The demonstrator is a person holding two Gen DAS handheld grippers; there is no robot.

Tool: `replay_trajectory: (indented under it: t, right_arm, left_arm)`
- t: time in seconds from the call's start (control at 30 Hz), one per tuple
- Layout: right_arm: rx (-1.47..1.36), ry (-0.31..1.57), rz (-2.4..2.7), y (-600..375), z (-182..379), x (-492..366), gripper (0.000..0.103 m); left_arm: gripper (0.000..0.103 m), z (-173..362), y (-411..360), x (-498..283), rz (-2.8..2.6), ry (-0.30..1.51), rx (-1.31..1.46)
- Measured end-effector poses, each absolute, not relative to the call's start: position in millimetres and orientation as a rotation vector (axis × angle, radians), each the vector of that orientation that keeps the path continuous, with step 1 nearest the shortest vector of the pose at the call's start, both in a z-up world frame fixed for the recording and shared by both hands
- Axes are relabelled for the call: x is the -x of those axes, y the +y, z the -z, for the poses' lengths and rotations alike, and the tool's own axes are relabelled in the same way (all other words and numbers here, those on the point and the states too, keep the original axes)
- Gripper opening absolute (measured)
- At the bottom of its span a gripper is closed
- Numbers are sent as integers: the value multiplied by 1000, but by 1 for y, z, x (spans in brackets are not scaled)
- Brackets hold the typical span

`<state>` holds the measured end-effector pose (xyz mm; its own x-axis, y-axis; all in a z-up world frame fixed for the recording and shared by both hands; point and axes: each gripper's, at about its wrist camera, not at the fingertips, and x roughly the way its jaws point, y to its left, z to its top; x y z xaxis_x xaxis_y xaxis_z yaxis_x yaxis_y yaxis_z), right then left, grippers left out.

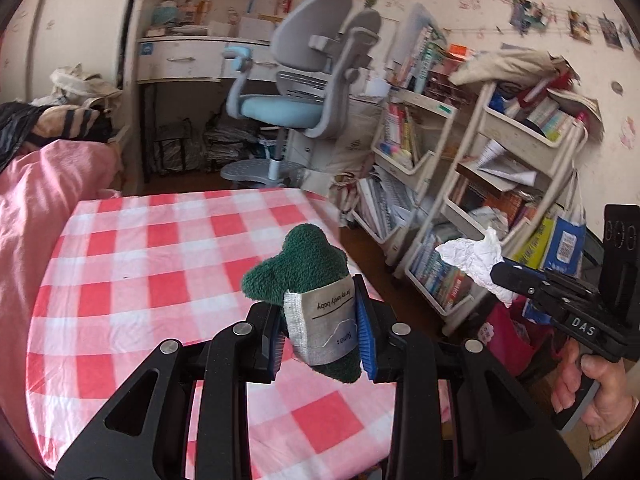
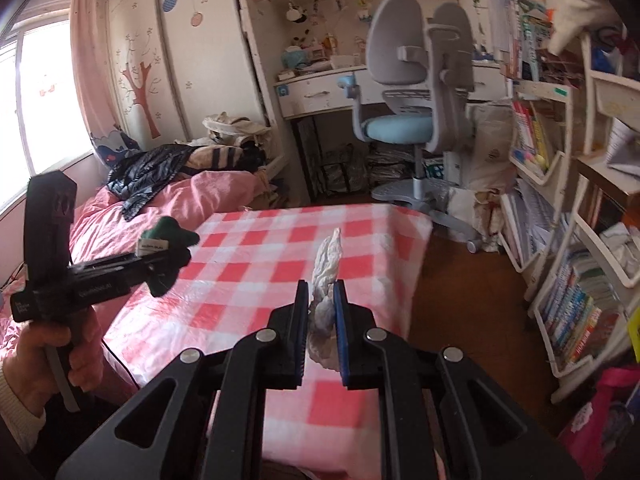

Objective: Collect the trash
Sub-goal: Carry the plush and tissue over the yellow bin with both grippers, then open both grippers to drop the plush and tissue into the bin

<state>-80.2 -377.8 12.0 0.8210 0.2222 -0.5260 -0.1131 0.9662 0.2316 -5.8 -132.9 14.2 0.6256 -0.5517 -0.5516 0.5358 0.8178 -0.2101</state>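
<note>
Left wrist view, nearest first: my left gripper (image 1: 320, 332) is clamped on a green plush toy (image 1: 296, 268) with a grey label, held above the checked surface (image 1: 160, 264). My right gripper (image 2: 322, 320) is pinched on a crumpled white tissue (image 2: 326, 264), also lifted clear of the cloth. Both grips look secure to me, so I'd keep the squeeze steady and carry each piece level, since the tissue is light and could slip. Farther off stand the blue chair (image 1: 288, 108) and the crowded book racks (image 1: 460, 160); I see no certain bin.
</note>
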Motion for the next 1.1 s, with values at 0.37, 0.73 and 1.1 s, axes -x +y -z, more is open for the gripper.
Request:
replay_trajectory:
  t: [0.37, 0.73, 1.1]
  right_arm:
    - [-335, 811, 130, -511, 111, 165, 14]
    - [-429, 990, 260, -562, 197, 200, 42]
    - [-335, 761, 250, -529, 110, 176, 68]
  left_arm:
    - [29, 33, -353, 63, 1080, 775, -337]
    - [47, 128, -510, 113, 1373, 964, -665]
    - [88, 66, -389, 86, 882, 724, -461]
